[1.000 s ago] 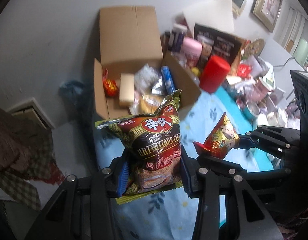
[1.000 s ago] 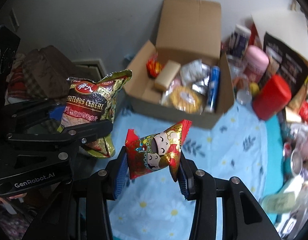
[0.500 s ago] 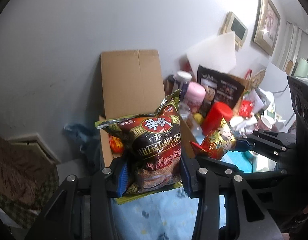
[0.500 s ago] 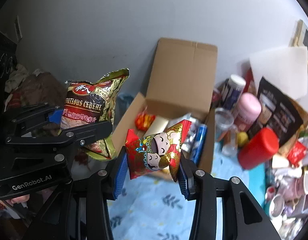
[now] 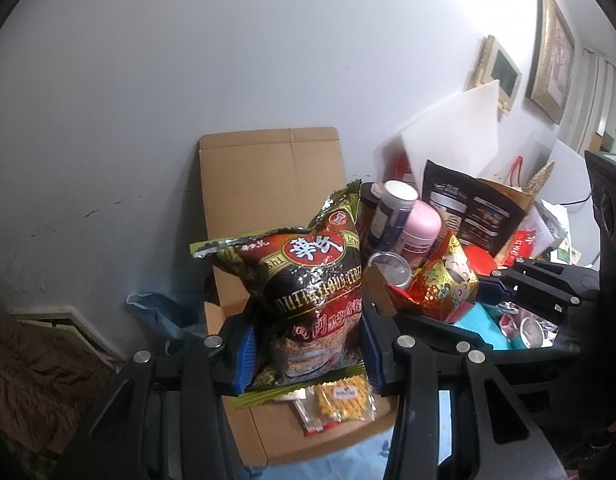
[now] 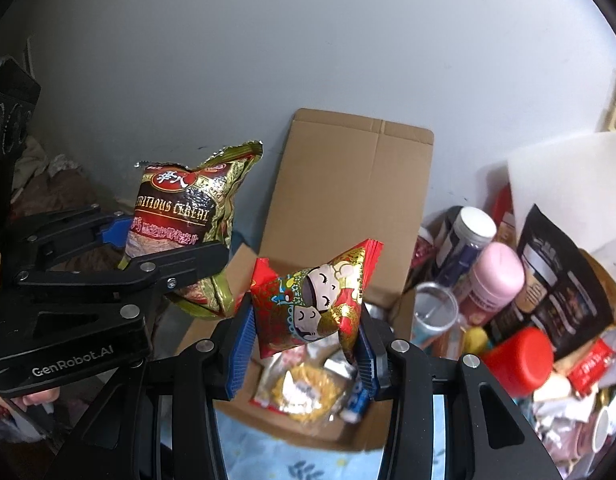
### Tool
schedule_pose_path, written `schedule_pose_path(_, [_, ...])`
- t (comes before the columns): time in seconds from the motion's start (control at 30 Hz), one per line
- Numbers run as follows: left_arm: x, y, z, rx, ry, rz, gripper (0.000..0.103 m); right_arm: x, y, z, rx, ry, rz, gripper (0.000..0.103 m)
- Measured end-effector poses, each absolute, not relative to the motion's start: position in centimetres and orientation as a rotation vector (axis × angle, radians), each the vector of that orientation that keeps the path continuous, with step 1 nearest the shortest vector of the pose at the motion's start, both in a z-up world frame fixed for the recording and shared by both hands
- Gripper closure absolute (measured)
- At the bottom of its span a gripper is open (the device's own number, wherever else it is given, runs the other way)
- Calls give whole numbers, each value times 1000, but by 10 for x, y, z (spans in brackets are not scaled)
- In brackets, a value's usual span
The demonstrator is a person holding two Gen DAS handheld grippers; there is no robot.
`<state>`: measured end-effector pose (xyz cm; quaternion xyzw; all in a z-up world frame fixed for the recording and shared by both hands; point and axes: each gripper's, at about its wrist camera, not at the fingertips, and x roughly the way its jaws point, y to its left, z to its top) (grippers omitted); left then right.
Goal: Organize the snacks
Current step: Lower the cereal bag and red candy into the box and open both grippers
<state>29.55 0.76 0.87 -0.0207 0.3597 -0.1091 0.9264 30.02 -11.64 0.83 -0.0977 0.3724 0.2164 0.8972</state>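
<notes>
My left gripper [image 5: 306, 344] is shut on a dark red and gold cereal bag [image 5: 308, 288], held upright in front of the open cardboard box [image 5: 268, 176]. Beside it, my right gripper [image 6: 304, 340] is shut on a small red and gold snack packet with cartoon faces [image 6: 315, 304]. Each view shows the other hand too: the snack packet [image 5: 443, 280] to the right, the cereal bag [image 6: 184, 216] and left gripper [image 6: 156, 248] to the left. Both packets hang over the box [image 6: 351, 184], which holds several wrapped snacks [image 6: 308, 392].
The box's back flap stands against a grey wall. Right of the box crowd a pink bottle [image 6: 495, 280], a white-capped bottle [image 6: 467, 236], a red lidded jar [image 6: 519, 360], a clear cup [image 6: 433, 312] and a black pouch [image 6: 555, 280]. A light blue patterned cloth [image 6: 276, 460] covers the table.
Both grippers rose and moved forward with their packets, from the table in front of the box to over its open top. The box now sits lower and closer in both views.
</notes>
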Motion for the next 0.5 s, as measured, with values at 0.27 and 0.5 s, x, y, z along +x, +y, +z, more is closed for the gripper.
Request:
schedule_pose_path(0.27, [339, 13, -32, -46, 805, -204, 60, 347, -114, -30, -197, 809, 431, 59])
schedule_pose_path(0.5, [369, 19, -75, -61, 872, -182, 60, 377, -113, -69, -200, 860, 425, 59])
